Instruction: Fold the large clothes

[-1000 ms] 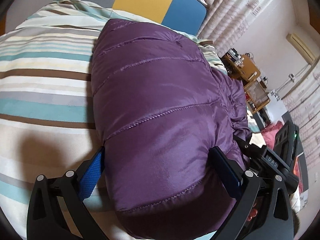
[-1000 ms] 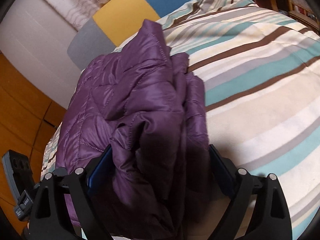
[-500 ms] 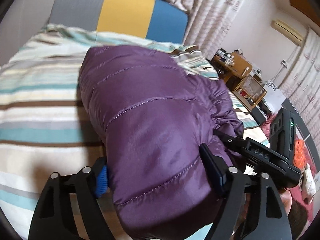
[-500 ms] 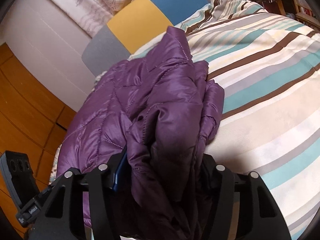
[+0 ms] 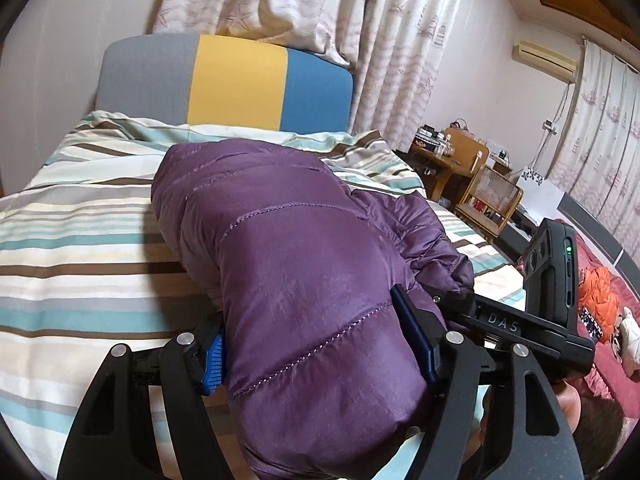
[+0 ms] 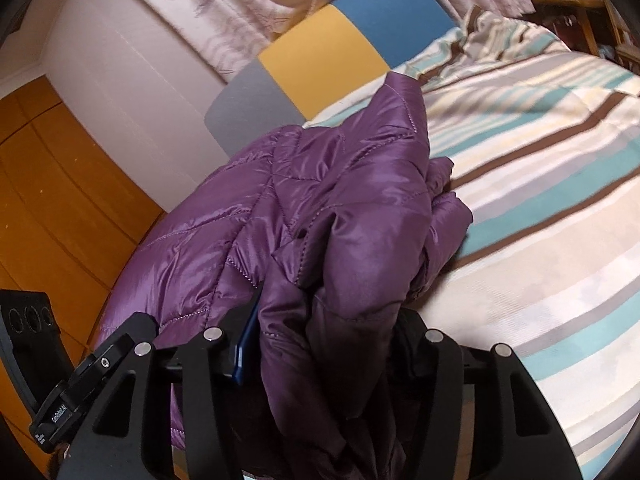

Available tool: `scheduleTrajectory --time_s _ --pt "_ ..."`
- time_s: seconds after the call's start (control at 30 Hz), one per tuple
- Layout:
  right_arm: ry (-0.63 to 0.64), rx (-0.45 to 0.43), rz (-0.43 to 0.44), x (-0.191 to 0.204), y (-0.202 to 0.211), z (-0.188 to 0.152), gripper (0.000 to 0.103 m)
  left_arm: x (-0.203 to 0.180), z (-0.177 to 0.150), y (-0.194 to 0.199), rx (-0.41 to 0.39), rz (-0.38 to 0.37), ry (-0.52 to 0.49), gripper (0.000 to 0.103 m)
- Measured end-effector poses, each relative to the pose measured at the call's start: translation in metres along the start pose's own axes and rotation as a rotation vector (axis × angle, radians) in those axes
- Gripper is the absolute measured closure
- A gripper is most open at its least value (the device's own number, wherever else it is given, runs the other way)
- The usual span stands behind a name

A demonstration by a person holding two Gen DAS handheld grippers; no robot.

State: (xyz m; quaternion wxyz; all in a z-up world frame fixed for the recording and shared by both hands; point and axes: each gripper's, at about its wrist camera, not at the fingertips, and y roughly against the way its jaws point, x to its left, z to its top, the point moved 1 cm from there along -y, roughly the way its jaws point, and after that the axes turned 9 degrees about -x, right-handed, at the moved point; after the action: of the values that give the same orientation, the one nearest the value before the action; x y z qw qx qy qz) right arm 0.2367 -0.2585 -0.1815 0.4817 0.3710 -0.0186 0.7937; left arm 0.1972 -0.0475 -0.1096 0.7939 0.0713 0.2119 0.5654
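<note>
Both hand-held grippers clamp a purple quilted jacket (image 5: pixel 288 264) lying on the striped bed (image 5: pixel 80 248): the left hand-held gripper (image 5: pixel 320 344) pinches its padded fold, the right hand-held gripper (image 6: pixel 320 344) its bunched edge. A grey, yellow and blue headboard (image 5: pixel 236 80) stands behind; wooden furniture (image 5: pixel 472 184) crowds the bed's right edge.

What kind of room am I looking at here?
Most likely a home bedroom: a bed with a striped cover, a padded headboard and long curtains. A purple puffer jacket lies on it.
</note>
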Motion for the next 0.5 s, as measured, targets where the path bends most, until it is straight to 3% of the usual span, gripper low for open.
scheduleTrajectory --time_s 0.5 --pt "0.162 0.070 0.098 0.081 -0.066 -0.008 0.049 0.070 0.002 0.054 -0.105 0.122 0.101 0.032"
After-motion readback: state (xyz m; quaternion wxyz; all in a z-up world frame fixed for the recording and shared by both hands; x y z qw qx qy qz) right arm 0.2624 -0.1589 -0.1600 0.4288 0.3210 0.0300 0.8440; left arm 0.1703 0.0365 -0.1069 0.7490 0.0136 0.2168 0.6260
